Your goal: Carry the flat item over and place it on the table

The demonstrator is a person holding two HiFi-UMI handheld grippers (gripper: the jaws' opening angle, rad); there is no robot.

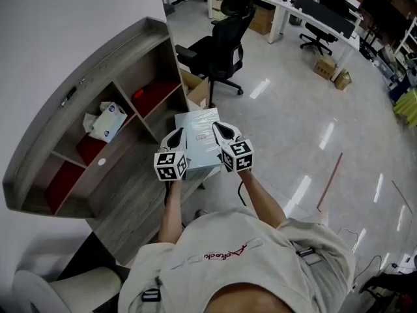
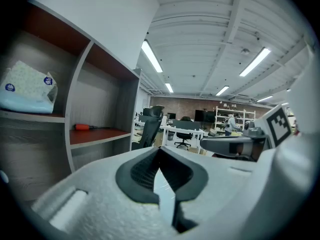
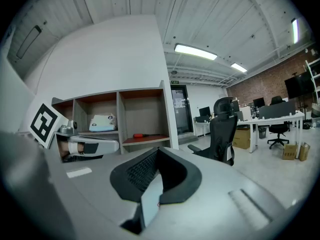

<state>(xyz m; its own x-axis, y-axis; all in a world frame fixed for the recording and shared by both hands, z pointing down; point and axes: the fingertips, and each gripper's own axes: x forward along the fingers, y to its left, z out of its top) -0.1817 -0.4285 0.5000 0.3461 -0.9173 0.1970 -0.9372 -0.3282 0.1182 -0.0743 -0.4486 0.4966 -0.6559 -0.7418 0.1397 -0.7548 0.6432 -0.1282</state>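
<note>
The flat item [image 1: 199, 137] is a pale blue-white panel held level in front of the person, above the edge of the wooden unit. My left gripper [image 1: 174, 137] is shut on its left edge and my right gripper [image 1: 225, 131] is shut on its right edge. In the left gripper view the left gripper [image 2: 161, 159] has its dark jaws closed on a thin pale strip of the flat item [image 2: 164, 191]. The right gripper view shows the right gripper [image 3: 157, 166] clamped on the flat item [image 3: 150, 200] in the same way, with the left gripper [image 3: 85, 146] across from it.
A wooden shelf unit [image 1: 85, 103] with red-backed compartments stands at the left, holding a tissue pack [image 1: 106, 120] and a red-handled tool [image 2: 82, 127]. Its lower wooden surface [image 1: 130, 201] lies under my left arm. A black office chair [image 1: 225, 41] and a cardboard box [image 1: 197, 91] stand beyond.
</note>
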